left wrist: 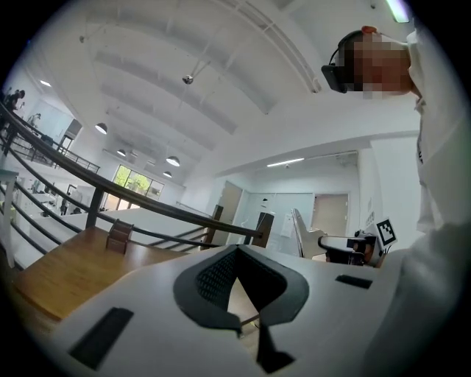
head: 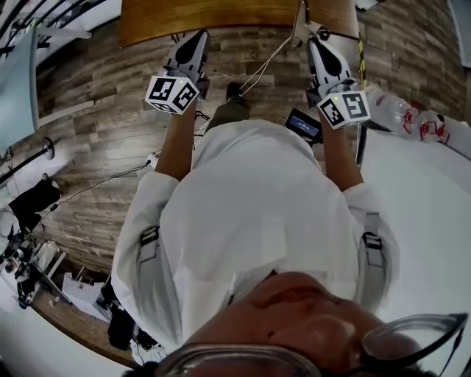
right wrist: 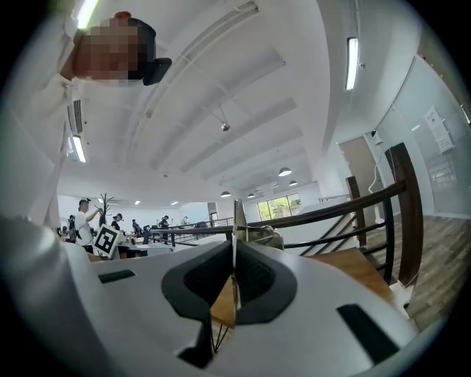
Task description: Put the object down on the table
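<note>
Holding step ahead of set-down, by judgement: right claw (right wrist: pixel 234 258) pressed together on a thin pale strip (right wrist: pixel 235 217) that stands edge-on out of the pads. The strip is probably the task's object, though its kind is not readable, and it is not yet on any surface. Left claw (left wrist: pixel 237 254): tips drawn together, nothing between them. Both claws are level, with tips at the near edge of the wooden worktop (head: pixel 206 18), over plank floor (head: pixel 96 147). Next move calls for bringing the right claw in over the wooden worktop, lowering until the strip rests, then spreading the pads; so thin a piece may tip or cling on release. On the wooden worktop, toward its far edge: small brown stand (left wrist: pixel 118 235). Beyond the wooden worktop: dark railing (left wrist: pixel 154 217). Below its near edge: loose cables (head: pixel 266 62), close to the right claw. Right of the wooden worktop: white worktop (head: pixel 419 221) bearing plastic bottles (head: pixel 390 110).
</note>
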Demonstrator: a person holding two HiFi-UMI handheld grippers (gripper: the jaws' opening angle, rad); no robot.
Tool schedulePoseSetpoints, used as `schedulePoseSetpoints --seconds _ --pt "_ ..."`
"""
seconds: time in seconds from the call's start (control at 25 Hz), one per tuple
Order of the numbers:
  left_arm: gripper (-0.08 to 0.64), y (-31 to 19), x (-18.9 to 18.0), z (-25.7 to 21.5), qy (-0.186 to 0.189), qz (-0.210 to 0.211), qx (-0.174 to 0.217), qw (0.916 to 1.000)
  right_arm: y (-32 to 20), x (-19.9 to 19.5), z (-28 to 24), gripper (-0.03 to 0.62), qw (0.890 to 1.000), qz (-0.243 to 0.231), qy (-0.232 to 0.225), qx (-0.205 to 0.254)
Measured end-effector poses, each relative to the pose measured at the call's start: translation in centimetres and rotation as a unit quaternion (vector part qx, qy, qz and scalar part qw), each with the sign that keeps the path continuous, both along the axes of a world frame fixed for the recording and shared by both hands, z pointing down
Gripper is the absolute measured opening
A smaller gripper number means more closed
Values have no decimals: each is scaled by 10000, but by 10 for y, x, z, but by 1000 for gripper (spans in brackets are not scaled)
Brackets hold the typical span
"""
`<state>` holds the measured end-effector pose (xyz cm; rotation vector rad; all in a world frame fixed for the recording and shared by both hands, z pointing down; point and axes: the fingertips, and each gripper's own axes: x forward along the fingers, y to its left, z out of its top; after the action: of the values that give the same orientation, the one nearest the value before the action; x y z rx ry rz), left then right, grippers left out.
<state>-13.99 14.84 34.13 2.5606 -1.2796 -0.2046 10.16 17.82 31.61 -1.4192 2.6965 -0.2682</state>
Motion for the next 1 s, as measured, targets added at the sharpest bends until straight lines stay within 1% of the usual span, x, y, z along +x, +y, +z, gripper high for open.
schedulePoseSetpoints --seconds 0.2,0.32,0.4,0.52,0.6,0.72,0.88,1.0 --pt "14 -58 -14 5 -5 146 14 9999 -56 -15 3 25 9998 123 23 -152" --pt "14 -87 -20 10 -81 149 18 9999 -84 -20 1 25 9996 156 -95 -235" --pt "14 -102 -18 12 -56 153 -25 9999 -98 -19 -1 25 9994 147 -141 -262" --pt "14 -114 -6 18 -107 266 -72 9996 -110 -17 1 25 9994 72 -140 -312" --pt "14 -128 6 22 -182 343 -91 9992 -126 -9 7 25 9988 54 -247 -414" --pt "14 -165 26 27 -287 387 -133 9988 -168 6 16 25 9972 -5 -460 -593" --pt "14 -205 51 32 -550 356 -103 9978 -216 28 28 25 9956 -146 -608 -697" --pt "14 -231 69 35 -573 277 -189 9978 -248 48 37 25 9934 -276 -695 -871"
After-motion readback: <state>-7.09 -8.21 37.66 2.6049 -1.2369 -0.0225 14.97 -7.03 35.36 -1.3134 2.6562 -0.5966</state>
